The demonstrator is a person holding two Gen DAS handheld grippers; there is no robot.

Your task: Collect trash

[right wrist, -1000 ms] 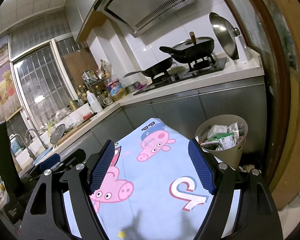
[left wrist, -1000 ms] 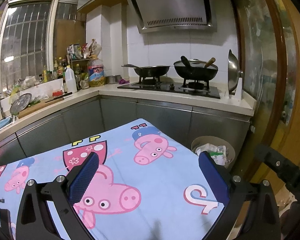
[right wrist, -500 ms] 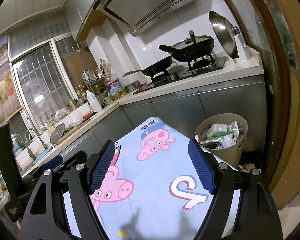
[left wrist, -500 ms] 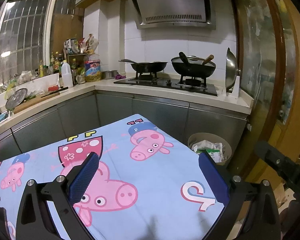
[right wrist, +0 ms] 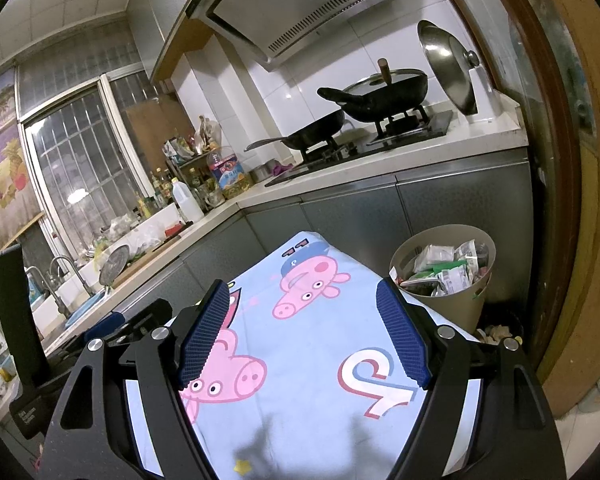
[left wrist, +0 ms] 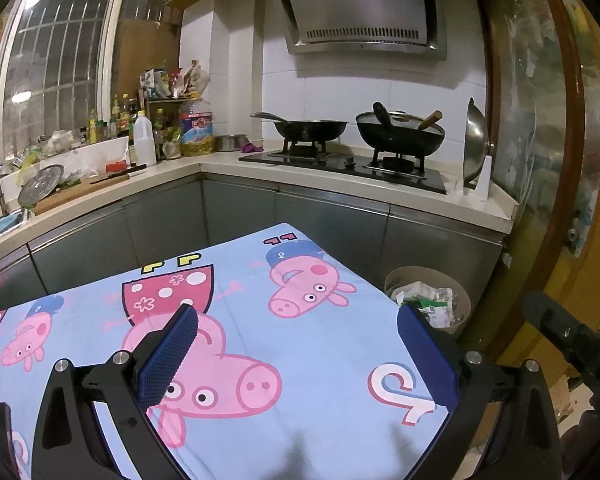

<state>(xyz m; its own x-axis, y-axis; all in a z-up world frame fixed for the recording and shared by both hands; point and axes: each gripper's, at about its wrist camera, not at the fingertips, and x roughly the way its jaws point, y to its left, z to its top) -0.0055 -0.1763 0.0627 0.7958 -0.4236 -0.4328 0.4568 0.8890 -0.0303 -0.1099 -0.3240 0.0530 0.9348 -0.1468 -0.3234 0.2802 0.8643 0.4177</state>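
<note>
Left gripper [left wrist: 296,344] wide apart, nothing between. Right gripper [right wrist: 300,320] likewise wide, empty. Full trash bin [right wrist: 444,280] beyond right finger, past cloth [right wrist: 300,340] edge.

Left gripper [left wrist: 298,354] has tilted slightly; the view shifted.

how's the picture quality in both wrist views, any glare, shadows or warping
Left wrist view: sharp, fisheye bends the window bars, dim indoor light, soft shadows on the cartoon cloth near the bottom edge. Right wrist view: strongly tilted and warped, a bright glint on the upright steel lid, tong shadows on the cloth, trash bin in clear focus.
</note>
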